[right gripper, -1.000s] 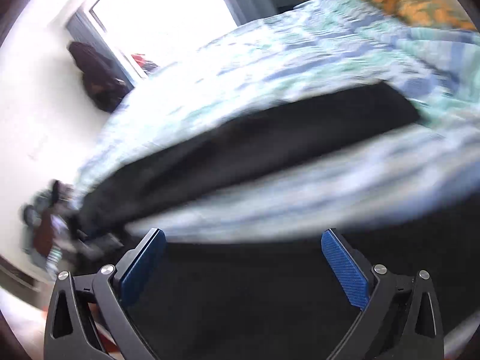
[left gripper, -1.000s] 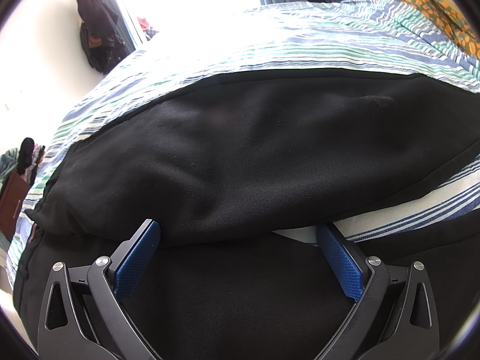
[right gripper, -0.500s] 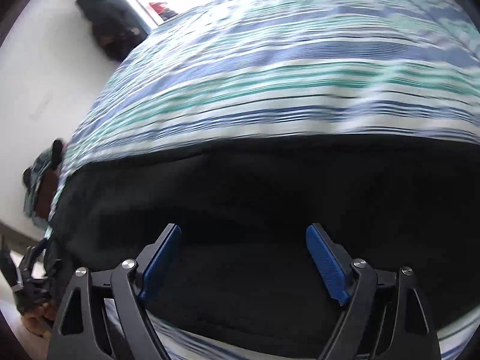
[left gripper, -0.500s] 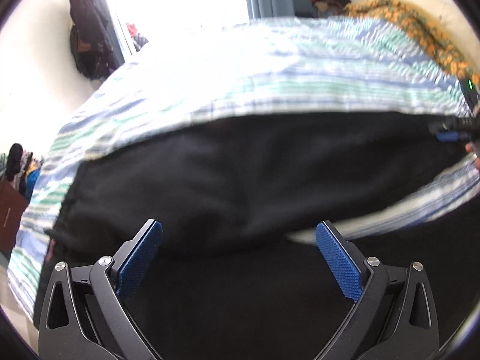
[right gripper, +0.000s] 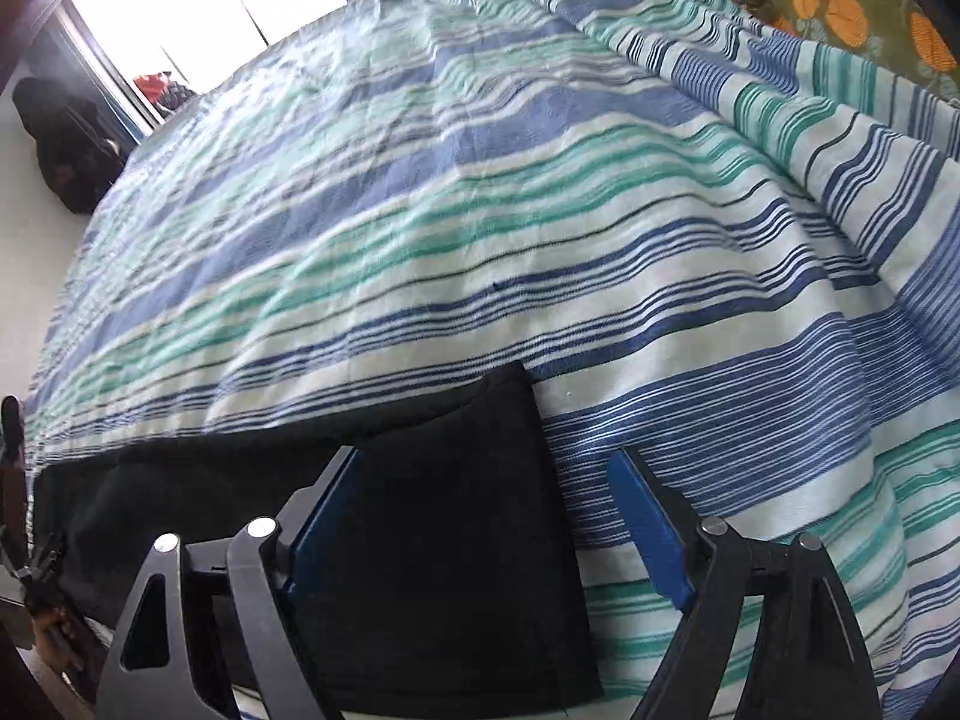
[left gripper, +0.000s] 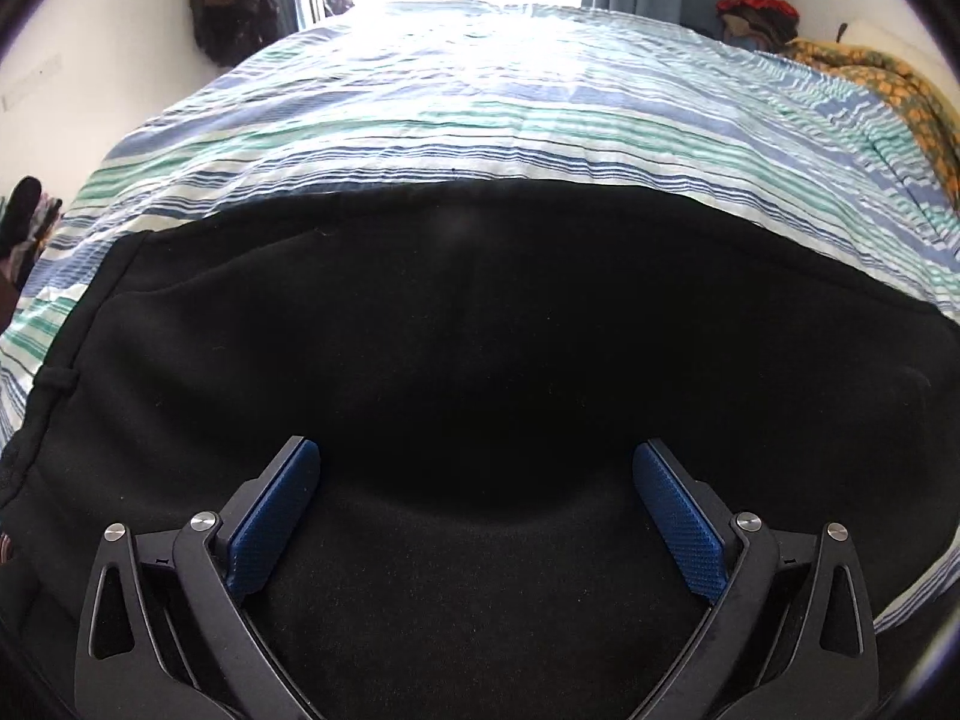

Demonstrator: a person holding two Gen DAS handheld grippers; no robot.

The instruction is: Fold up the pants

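Black pants point(right gripper: 444, 540) hem: right view only

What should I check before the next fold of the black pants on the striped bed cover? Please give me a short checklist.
1. Black pants lie on the striped bed cover: ok.
2. Pants' end edge sits between the right claw fingers: ok.
3. Right claw is closing; pads pressing the cloth: not ok yet.
4. Left claw open above the pants, nothing gripped: ok.
5. Cover beyond the pants free of clutter: ok.
6. Both legs stacked evenly: cannot tell.
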